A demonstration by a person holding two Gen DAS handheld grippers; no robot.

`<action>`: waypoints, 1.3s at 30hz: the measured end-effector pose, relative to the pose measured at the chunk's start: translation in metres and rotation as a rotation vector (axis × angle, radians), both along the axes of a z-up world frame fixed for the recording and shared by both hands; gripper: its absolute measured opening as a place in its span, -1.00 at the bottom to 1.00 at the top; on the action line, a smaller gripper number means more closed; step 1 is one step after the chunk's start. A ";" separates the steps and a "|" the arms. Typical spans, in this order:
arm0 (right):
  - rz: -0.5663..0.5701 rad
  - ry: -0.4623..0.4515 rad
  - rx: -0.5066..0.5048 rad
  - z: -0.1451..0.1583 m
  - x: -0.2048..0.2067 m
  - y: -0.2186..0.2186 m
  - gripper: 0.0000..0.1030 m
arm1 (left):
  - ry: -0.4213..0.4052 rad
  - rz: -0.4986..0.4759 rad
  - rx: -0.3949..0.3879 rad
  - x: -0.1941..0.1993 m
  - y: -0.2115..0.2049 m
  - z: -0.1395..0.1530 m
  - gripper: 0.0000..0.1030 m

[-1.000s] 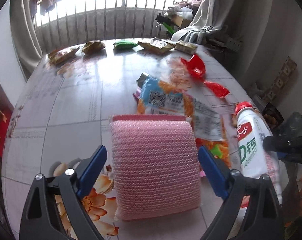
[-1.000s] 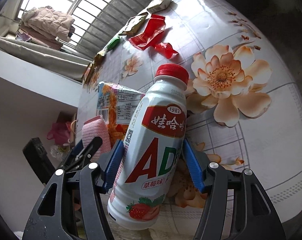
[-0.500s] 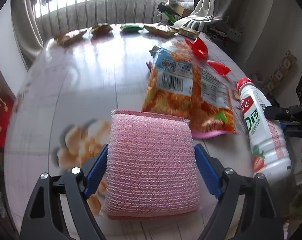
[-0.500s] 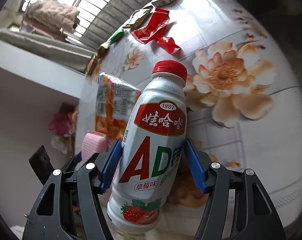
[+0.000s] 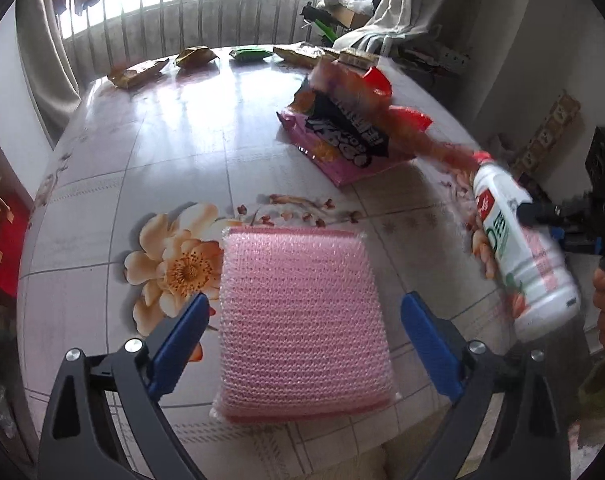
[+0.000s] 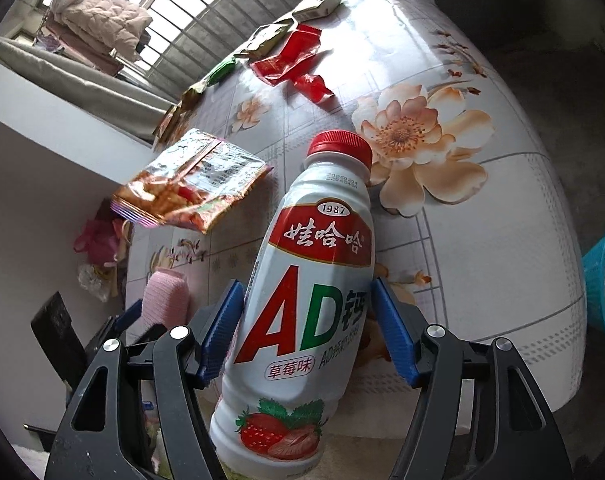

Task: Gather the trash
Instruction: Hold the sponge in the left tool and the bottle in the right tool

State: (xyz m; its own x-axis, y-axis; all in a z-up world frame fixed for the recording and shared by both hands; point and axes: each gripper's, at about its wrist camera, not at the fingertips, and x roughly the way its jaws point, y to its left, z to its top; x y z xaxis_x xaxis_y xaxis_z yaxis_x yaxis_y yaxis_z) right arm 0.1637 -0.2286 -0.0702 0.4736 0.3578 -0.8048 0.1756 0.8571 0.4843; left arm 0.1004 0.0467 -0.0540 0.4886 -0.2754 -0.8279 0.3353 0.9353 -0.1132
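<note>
Your right gripper [image 6: 308, 334] was clamped on the white drink bottle [image 6: 302, 320], both blue pads touching its sides, red cap pointing away from you. Your left gripper [image 5: 304, 344] stood open around the pink sponge [image 5: 302, 320], with a small gap on each side, the sponge lying on the flowered table [image 5: 150, 160]. Farther out, a snack bag [image 5: 342, 136] appeared blurred above the table. Small wrappers [image 5: 138, 74] lay along the far edge, and a blue basket [image 6: 604, 280] stood beside the table.

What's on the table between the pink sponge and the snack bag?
Nothing but the tablecloth's flower print between the pink sponge and the snack bag, in the left wrist view.
</note>
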 end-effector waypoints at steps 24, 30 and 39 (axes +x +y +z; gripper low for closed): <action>0.023 0.008 -0.147 0.003 -0.003 0.018 0.16 | 0.038 -0.036 -0.014 -0.007 -0.026 -0.013 0.58; -0.012 0.016 -0.158 -0.001 0.001 0.017 0.27 | 0.046 -0.018 0.001 0.002 -0.030 -0.013 0.66; -0.019 0.020 -0.157 -0.002 0.007 0.017 0.28 | 0.028 -0.016 0.036 0.003 -0.038 -0.014 0.67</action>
